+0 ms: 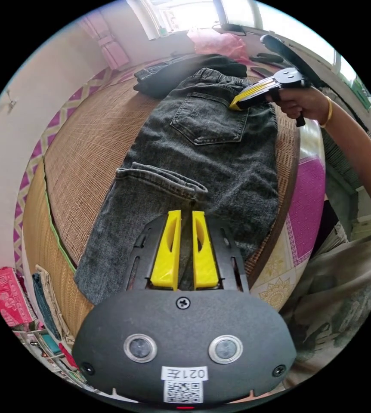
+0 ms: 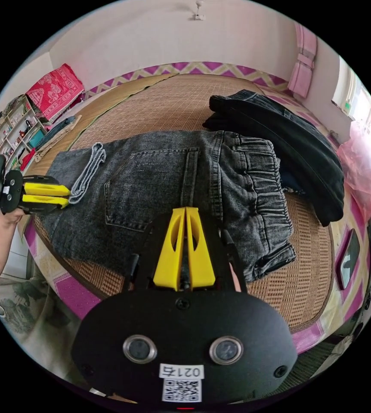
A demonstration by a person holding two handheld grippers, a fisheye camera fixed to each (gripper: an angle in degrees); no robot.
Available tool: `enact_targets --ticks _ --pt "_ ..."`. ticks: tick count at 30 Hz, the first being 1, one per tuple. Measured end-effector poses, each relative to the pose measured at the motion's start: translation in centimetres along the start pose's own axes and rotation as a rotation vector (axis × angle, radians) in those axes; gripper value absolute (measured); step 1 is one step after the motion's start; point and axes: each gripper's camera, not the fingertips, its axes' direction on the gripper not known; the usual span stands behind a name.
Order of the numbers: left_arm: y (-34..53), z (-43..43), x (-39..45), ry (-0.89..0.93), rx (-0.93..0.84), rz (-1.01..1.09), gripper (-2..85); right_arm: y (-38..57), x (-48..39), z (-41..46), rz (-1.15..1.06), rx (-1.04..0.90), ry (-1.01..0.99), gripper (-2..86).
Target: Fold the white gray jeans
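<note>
The jeans (image 1: pixel 202 172) lie on a woven mat (image 1: pixel 91 146) over a bed, back pocket up, already doubled leg over leg and with the hem end (image 1: pixel 159 178) turned back toward the seat, so by my judgement the fold is well along and what is left is a last fold toward the waistband and some smoothing. Nearest the hem, the left tongs (image 1: pixel 184 215) sit with jaws narrow, a slim gap between them, tips just at the cuff; whether they pinch cloth I cannot tell. Farther along the jeans, by the pocket, the right tongs (image 1: pixel 237 103) rest closed against the denim, though nothing shows clearly between the jaws. The cloth is a washed, speckled dark gray, thick, with an elastic gathered waistband (image 2: pixel 258 180). Beyond the waistband lies a pile of black clothes (image 2: pixel 280 142).
</note>
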Motion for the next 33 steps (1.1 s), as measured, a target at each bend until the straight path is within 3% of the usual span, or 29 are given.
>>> enact_targets --ticks 3,6,9,13,17,20,22,26,31,33 --pt "3.2 0.0 -2.9 0.089 0.044 -0.061 0.0 0.2 -0.5 0.2 0.001 0.0 0.006 -0.6" --pt "9.9 -3.7 -8.7 0.18 0.246 -0.251 -0.8 0.4 -0.7 0.3 0.005 0.003 0.004 -0.6" --pt "22.0 -10.3 -16.0 0.21 0.487 -0.479 -0.9 0.6 -0.6 0.4 0.023 0.01 -0.015 -0.6" --pt "46.2 -17.3 -25.5 0.156 0.745 -0.812 -0.9 0.8 -0.5 0.4 0.041 0.015 -0.039 -0.7" --pt "69.4 -15.6 -28.8 -0.02 0.729 -1.152 -0.9 1.1 -0.9 0.4 0.056 0.025 -0.033 -0.7" --pt "82.1 -8.3 -29.3 0.025 0.625 -1.372 -0.9 1.0 -1.3 0.4 0.063 0.021 -0.02 -0.6" --pt "87.6 -3.2 -29.0 0.134 0.604 -1.473 -0.9 0.8 -1.3 0.4 0.073 0.013 -0.024 -0.6" --pt "93.7 -0.4 -28.3 0.283 0.801 -1.527 -0.9 0.2 -0.8 0.3 0.109 -0.017 -0.059 -0.7" --pt "92.7 -5.9 -27.3 0.2 0.944 -1.28 -0.9 -0.4 -0.7 0.1 0.143 -0.032 -0.075 -0.7" --pt "93.3 -5.0 -27.4 0.161 0.888 -1.299 -0.9 -0.5 -0.7 0.0 0.157 -0.028 -0.078 -0.7"
